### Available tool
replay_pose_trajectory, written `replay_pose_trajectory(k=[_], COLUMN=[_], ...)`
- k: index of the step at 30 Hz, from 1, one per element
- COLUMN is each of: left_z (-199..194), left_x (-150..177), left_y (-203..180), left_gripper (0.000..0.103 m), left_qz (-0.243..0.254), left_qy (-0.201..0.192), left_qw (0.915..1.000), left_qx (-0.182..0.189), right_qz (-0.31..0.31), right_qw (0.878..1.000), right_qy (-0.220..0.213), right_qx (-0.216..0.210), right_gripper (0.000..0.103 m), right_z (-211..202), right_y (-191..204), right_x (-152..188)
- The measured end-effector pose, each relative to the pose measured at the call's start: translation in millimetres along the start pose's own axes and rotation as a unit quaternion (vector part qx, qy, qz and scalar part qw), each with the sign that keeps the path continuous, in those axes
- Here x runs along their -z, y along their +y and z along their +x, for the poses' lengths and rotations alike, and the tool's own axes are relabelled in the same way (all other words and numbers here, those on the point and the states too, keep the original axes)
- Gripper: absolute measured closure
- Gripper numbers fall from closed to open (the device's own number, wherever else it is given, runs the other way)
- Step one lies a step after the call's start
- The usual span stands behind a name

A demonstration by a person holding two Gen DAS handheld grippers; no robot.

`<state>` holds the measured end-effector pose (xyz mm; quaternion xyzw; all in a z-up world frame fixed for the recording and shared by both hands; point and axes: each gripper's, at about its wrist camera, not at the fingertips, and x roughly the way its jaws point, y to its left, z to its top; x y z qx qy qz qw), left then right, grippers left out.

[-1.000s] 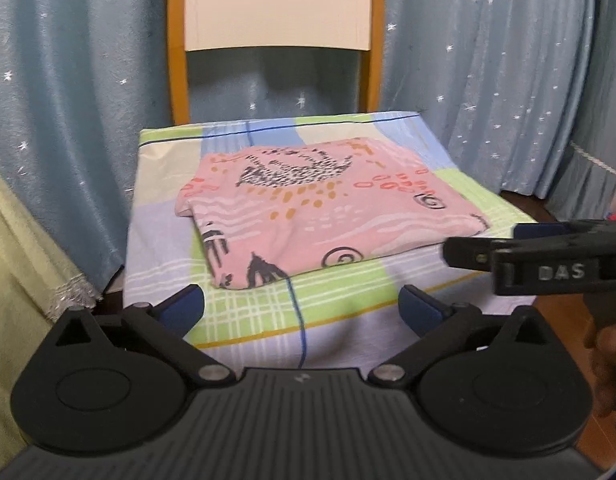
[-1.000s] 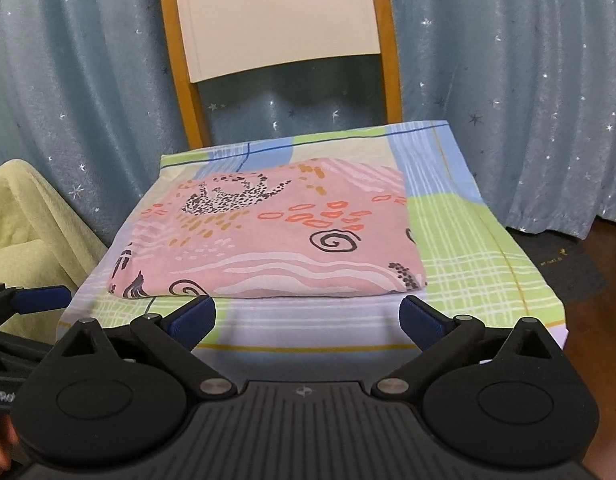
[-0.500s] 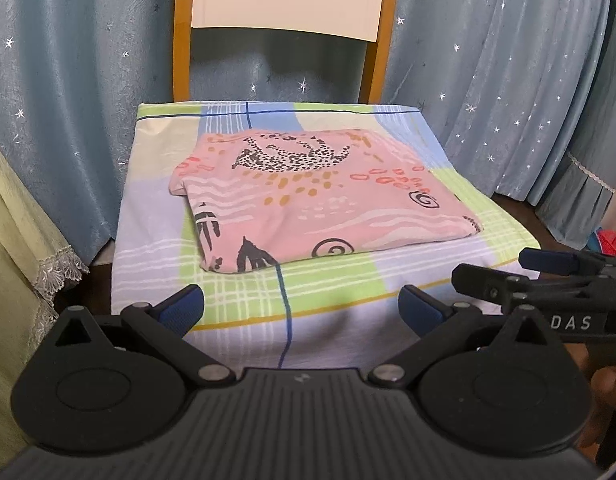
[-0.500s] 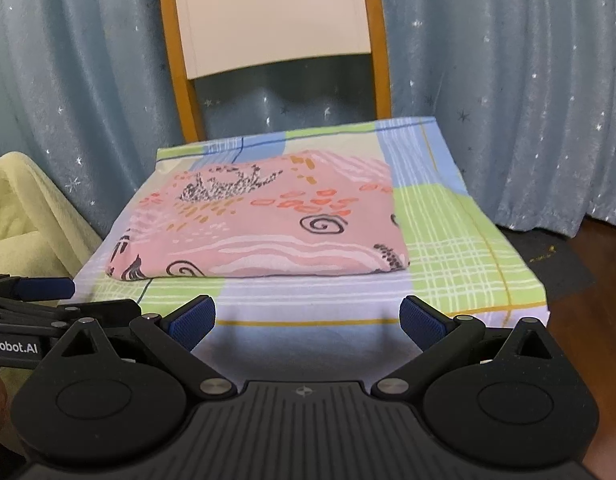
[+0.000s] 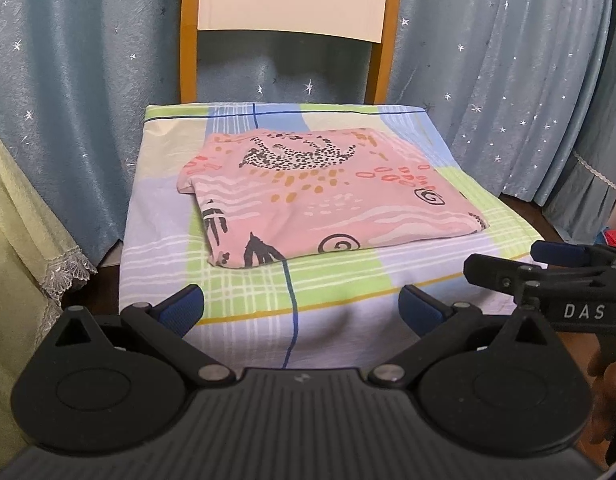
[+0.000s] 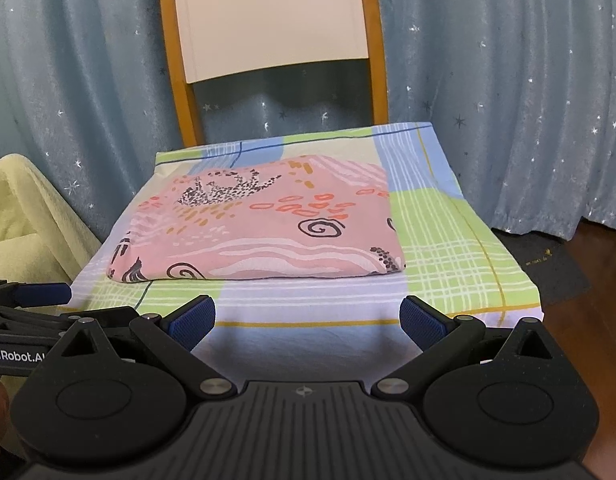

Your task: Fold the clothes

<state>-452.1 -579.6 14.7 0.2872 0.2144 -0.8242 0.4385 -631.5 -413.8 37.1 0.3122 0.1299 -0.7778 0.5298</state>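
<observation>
Both grippers, the left gripper (image 5: pixel 301 304) and right gripper (image 6: pixel 308 316), are being drawn back from the chair (image 6: pixel 267 20) with jaws wide and empty, the garment (image 6: pixel 259 228) being left folded on its seat, suggesting the fold is done.

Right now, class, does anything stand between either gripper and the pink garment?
Nothing visible does. The pink garment lies folded on the checked cloth; both the left gripper and right gripper are open with only bare cloth ahead.

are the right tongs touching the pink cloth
Apart. In the right wrist view the open right tongs hang short of the folded pink cloth, with bare checked sheet between them.
</observation>
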Motion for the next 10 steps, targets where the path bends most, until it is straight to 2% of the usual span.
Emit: replay_pose_trajectory(k=[10], left_z=[0.8], left_x=[1.9], left_y=[-2.2], left_gripper=[0.001], left_qz=[0.006], left_qy=[-0.009], left_qw=[0.9999], left_qx=[-0.004], right_qz=[0.001], right_qw=[1.000], right_qy=[0.000], right_qx=[0.003], right_gripper=[0.002], right_z=[2.4], right_y=[-3.9], right_x=[-0.9])
